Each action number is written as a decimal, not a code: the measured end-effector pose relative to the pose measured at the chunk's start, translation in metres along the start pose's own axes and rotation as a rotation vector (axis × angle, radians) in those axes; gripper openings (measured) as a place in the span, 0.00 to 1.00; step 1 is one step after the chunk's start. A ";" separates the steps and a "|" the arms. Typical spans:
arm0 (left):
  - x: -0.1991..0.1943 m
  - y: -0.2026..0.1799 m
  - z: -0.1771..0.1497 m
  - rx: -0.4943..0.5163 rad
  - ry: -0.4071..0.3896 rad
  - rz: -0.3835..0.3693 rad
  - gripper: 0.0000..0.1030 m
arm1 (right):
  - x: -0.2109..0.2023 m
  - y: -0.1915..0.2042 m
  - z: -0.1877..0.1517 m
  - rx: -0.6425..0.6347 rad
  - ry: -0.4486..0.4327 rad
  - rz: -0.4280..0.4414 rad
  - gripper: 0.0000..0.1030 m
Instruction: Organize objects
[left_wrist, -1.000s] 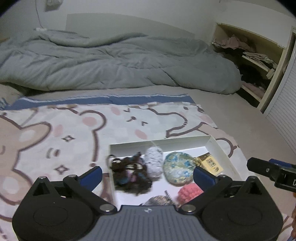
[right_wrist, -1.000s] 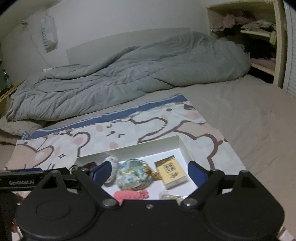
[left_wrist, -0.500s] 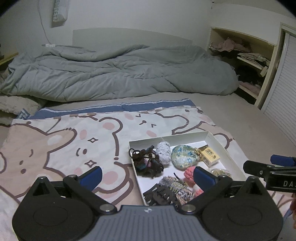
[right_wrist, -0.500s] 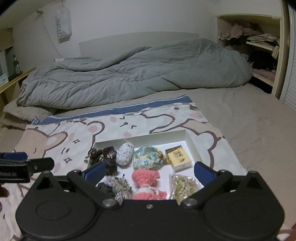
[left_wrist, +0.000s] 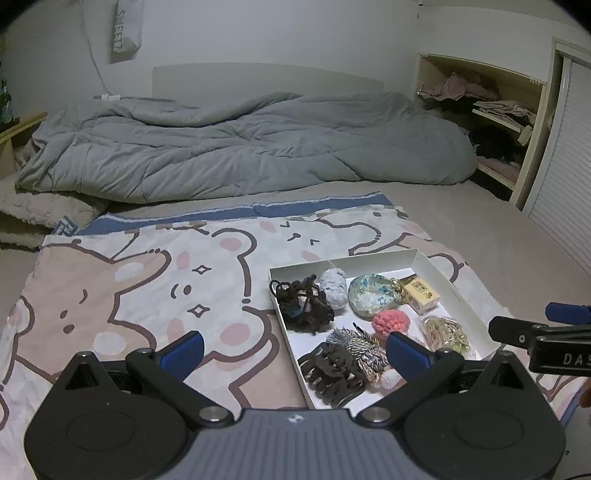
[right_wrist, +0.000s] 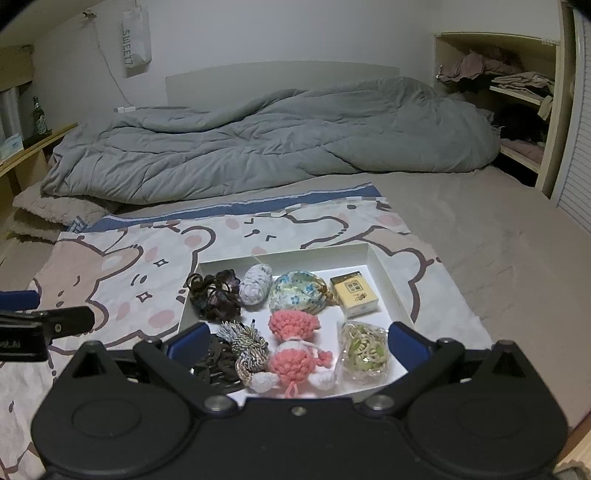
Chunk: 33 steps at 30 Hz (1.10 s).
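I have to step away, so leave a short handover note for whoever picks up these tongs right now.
Left tongs: open, holding nothing, hovering over the bear-print blanket just left of the white tray.
Right tongs: open, holding nothing, over the tray's near edge.
All the small things lie in the tray: dark scrunchies, grey-white yarn ball, floral pouch, yellow box, pink crochet doll, striped rope tie, dark claw clip, bag of rubber bands.
Done: everything sits inside the tray; nothing loose on the blanket.
Left: I can't see any step left; check before going on.
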<state>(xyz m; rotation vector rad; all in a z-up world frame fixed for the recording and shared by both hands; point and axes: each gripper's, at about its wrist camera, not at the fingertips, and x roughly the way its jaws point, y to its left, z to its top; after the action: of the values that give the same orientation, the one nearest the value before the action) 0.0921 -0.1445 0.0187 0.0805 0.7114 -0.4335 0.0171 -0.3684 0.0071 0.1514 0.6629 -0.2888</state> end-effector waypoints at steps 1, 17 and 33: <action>0.001 0.001 -0.001 -0.003 0.003 -0.001 1.00 | 0.001 0.001 -0.002 0.000 -0.001 -0.004 1.00; 0.013 0.005 -0.005 0.022 0.032 0.023 1.00 | 0.014 0.005 -0.014 -0.032 0.035 -0.026 1.00; 0.018 0.000 -0.010 0.062 0.054 0.046 1.00 | 0.010 0.004 -0.014 -0.035 0.013 -0.051 1.00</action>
<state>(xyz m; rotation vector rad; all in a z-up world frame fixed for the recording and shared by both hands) 0.0978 -0.1491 -0.0004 0.1669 0.7476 -0.4102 0.0180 -0.3632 -0.0095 0.1029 0.6853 -0.3248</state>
